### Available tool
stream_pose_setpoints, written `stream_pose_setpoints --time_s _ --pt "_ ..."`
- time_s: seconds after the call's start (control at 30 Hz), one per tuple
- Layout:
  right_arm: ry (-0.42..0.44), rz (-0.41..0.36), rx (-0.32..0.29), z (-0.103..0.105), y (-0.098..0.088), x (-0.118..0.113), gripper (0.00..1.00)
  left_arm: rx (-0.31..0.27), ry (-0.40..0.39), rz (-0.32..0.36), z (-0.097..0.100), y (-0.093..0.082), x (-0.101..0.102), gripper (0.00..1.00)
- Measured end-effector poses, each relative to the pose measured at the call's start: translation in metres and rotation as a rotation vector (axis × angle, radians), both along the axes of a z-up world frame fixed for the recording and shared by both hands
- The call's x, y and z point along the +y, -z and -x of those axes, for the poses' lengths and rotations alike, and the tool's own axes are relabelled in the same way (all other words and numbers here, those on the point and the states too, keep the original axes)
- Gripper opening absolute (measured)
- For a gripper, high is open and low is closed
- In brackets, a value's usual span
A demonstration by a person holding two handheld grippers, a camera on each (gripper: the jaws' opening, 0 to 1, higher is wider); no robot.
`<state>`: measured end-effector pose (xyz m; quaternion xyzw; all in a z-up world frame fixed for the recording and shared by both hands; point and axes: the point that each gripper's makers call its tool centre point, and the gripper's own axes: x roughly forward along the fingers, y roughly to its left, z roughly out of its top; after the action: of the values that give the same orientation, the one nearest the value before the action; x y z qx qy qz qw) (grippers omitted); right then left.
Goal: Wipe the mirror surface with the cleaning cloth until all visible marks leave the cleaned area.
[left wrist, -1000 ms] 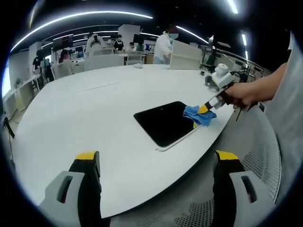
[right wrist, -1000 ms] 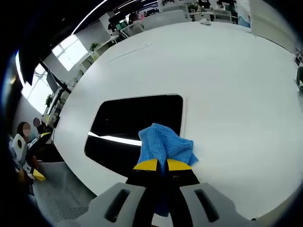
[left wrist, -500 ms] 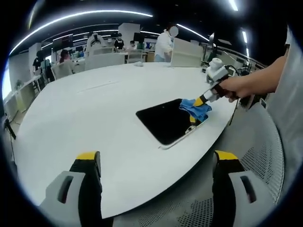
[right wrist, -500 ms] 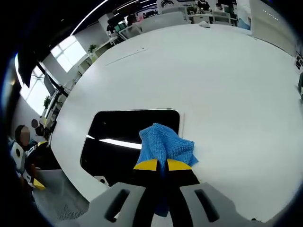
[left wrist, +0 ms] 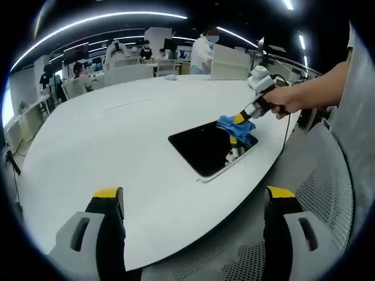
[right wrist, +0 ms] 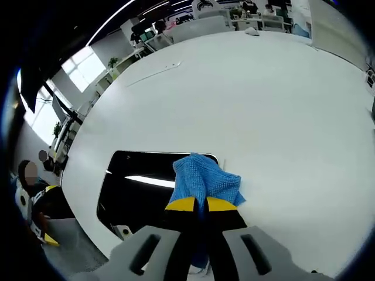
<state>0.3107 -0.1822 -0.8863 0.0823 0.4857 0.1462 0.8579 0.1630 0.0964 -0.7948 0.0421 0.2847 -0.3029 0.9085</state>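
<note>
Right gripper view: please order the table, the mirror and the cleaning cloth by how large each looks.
Largest to smallest:
1. white table
2. mirror
3. blue cleaning cloth, which looks enlarged because it is nearest, held in the jaws.

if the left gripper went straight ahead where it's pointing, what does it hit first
Probably the bare white table: the left gripper hangs open at its near edge. The mirror lies further on, right of centre, though depth is hard to judge.
</note>
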Motion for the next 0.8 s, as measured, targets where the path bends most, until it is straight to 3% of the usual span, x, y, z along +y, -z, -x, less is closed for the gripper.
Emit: stream_pose_setpoints --time_s 0.4,0.8 --pt "-0.009 0.019 -0.011 -0.021 0.004 -0.003 0.0 0.014 -0.007 0.01 -0.001 0.003 0.003 0.99" --pt "-0.013 0.035 -0.025 -0.033 -0.003 0.001 0.0 0.02 -0.003 0.012 0.001 0.002 0.0 0.99"
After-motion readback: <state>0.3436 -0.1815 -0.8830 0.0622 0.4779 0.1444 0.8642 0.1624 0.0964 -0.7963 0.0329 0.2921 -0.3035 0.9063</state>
